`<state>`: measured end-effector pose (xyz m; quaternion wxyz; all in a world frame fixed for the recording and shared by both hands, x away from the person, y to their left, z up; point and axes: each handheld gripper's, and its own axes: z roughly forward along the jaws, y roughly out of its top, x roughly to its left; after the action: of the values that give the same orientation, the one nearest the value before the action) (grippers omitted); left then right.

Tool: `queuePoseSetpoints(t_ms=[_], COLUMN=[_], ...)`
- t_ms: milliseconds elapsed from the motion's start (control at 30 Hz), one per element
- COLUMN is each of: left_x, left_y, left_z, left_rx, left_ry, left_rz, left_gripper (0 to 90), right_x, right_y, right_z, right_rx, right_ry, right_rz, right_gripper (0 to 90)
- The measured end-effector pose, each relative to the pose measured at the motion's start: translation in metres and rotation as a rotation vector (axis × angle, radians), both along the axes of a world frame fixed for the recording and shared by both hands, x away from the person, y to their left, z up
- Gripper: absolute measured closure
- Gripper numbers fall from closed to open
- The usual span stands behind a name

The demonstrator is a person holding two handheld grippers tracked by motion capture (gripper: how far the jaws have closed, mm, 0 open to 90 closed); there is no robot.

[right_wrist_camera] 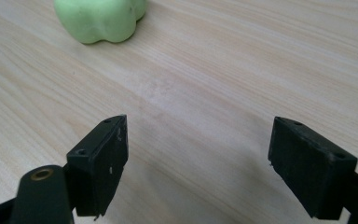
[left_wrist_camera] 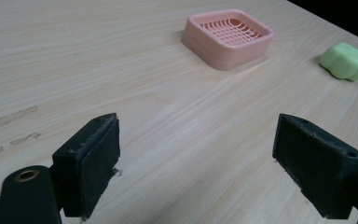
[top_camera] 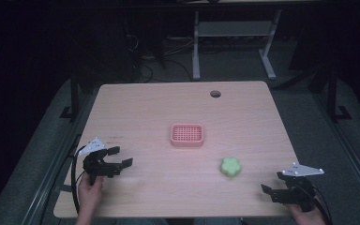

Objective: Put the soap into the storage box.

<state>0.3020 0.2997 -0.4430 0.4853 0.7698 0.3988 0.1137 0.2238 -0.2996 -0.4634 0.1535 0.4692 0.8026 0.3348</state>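
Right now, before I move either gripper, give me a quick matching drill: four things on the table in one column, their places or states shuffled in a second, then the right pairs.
Things
1. pink soap dish
2. green soap
3. left gripper
4. cable hole

Places or states
A. open, near the table's front left corner
B. far edge of the table
C. empty, at the table's middle
D. on the bare wood, nearer the right gripper

Pairs: 1-C, 2-D, 3-A, 4-B
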Motion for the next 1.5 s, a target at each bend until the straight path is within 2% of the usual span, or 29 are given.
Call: queuePoseSetpoints(t_ms=[133,200,300,367,533,667,867,1133,1500], left_x=[0.0,0.0,-0.001,-0.002,-0.002,-0.002,-0.002,-0.002,-0.002], left_y=[0.002,0.003,0.003,0.004,0.006,0.006,0.007,0.007,0.008], left_z=[0.0,0.0,0.0,0.0,0.001,0.001,0.001,0.001,0.002], left_rx=[-0.002,-0.006,-0.004,-0.005,-0.026,-0.019,-0.031,-0.038,-0.035], left_ry=[0.002,-0.001,0.004,0.003,0.0,0.001,-0.003,-0.005,-0.004], left_rz=[0.005,0.007,0.005,0.006,0.008,0.009,0.017,0.02,0.019], left_gripper=[14.6,14.6,14.6,14.6,14.6,14.6,14.6,14.6,14.6], right_x=[0.002,0.004,0.007,0.011,0.022,0.03,0.046,0.059,0.073], right_y=[0.0,0.0,0.0,0.001,0.013,0.02,0.037,0.054,0.07], right_z=[0.0,0.002,0.005,0.009,0.025,0.034,0.051,0.059,0.064], right_rx=[0.012,0.004,-0.003,-0.008,-0.056,-0.074,-0.141,-0.199,-0.218], right_ry=[0.006,0.025,0.026,0.044,0.114,0.133,0.153,0.175,0.198], right_rz=[0.004,0.014,0.033,0.053,0.122,0.155,0.217,0.273,0.32], right_gripper=[19.2,18.6,18.3,17.9,15.6,15.5,15.5,15.5,15.5])
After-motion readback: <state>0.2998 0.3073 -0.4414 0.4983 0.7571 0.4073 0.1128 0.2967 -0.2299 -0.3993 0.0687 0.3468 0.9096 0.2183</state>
